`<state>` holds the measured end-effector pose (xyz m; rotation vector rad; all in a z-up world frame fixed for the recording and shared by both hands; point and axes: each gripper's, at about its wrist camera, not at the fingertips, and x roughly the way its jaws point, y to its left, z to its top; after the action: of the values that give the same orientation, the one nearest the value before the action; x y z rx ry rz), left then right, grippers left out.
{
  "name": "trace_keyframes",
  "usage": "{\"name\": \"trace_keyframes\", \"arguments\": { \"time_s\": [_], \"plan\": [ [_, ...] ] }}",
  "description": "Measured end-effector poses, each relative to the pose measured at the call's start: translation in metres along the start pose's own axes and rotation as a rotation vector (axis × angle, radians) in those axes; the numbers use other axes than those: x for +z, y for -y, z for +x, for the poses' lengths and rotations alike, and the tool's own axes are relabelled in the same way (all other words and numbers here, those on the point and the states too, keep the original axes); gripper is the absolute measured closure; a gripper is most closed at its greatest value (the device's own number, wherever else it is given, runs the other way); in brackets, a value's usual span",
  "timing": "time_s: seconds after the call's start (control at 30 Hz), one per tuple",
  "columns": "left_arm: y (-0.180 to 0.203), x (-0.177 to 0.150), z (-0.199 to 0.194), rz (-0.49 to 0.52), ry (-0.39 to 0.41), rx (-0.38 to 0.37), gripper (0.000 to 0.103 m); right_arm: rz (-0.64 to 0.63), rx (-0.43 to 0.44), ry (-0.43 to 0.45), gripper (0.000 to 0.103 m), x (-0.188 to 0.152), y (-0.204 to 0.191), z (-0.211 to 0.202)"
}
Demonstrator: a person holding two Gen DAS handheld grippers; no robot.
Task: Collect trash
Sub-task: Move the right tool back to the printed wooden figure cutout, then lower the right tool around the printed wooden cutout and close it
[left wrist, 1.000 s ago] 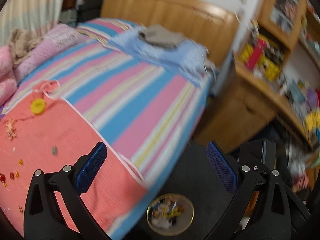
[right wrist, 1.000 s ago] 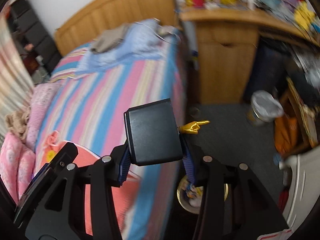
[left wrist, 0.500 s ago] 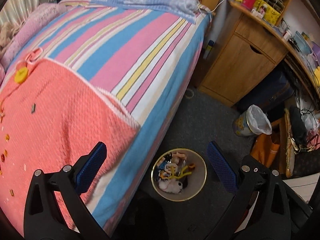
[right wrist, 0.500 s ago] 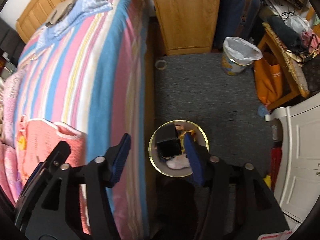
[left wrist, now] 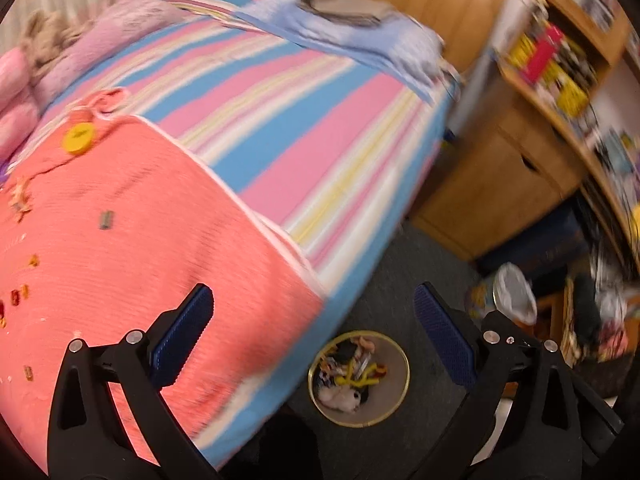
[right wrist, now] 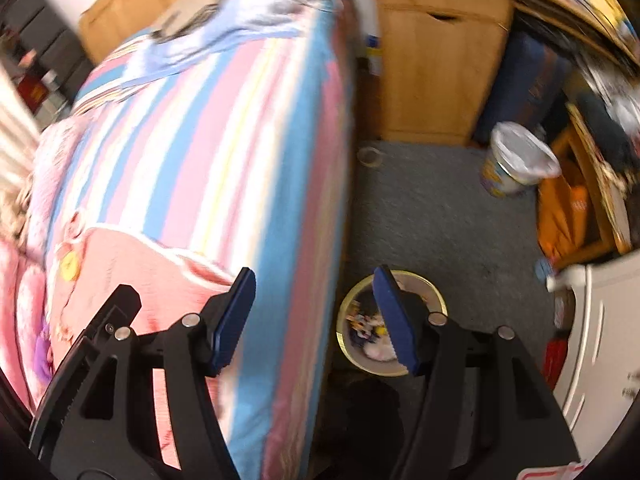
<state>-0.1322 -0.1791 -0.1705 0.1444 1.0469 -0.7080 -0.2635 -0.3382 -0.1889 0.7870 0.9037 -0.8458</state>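
To the far left of the left gripper, small orange and red scraps and a little grey piece lay scattered on the coral-pink knitted blanket, with a round yellow disc further ahead near the blanket's far edge. The left gripper's blue-padded jaws stood wide apart with nothing between them, its left finger over the blanket and its right finger over the dark grey carpet. Ahead of it stretched the bed's pink, blue and yellow striped sheet. Just below and between its fingers, on the carpet beside the bed, sat the round gold-rimmed waste bin, holding mixed colourful litter. Ahead and to the right stood a white-lined patterned bucket near a wooden cabinet. The right gripper was likewise spread open and empty, its left finger over the bed edge and its right finger overlapping the same bin, directly beneath it. Motion blur softened both views.
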Motion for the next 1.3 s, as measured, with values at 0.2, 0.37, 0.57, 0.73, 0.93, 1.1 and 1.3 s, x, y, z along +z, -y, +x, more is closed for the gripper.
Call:
{"name": "trace_keyframes", "arguments": {
  "time_s": [0.2, 0.37, 0.57, 0.73, 0.93, 1.1, 1.3],
  "plan": [
    [-0.089, 0.030, -0.039, -0.192, 0.099, 0.093, 0.005, -0.200, 0.125, 0.005, 0.044, 0.005, -0.108, -0.007],
    [-0.185, 0.037, -0.078, -0.376, 0.192, 0.211, 0.005, -0.389, 0.240, -0.016, 0.043, -0.013, -0.212, -0.012],
    [-0.294, 0.017, -0.121, -0.586, 0.261, 0.362, 0.005, -0.616, 0.365, -0.078, 0.043, -0.069, -0.332, -0.009],
    [-0.378, -0.015, -0.146, -0.754, 0.302, 0.479, 0.005, -0.806, 0.452, -0.139, 0.040, -0.132, -0.426, -0.004],
    [-0.458, -0.049, -0.142, -0.900, 0.289, 0.574, 0.005, -0.950, 0.497, -0.216, 0.038, -0.200, -0.499, 0.024],
    [-0.510, -0.057, -0.108, -0.935, 0.244, 0.597, 0.005, -0.984, 0.468, -0.241, 0.034, -0.230, -0.537, 0.067],
    [-0.556, -0.044, -0.052, -0.924, 0.186, 0.579, 0.005, -0.991, 0.399, -0.225, 0.033, -0.240, -0.572, 0.120]
  ]
}}
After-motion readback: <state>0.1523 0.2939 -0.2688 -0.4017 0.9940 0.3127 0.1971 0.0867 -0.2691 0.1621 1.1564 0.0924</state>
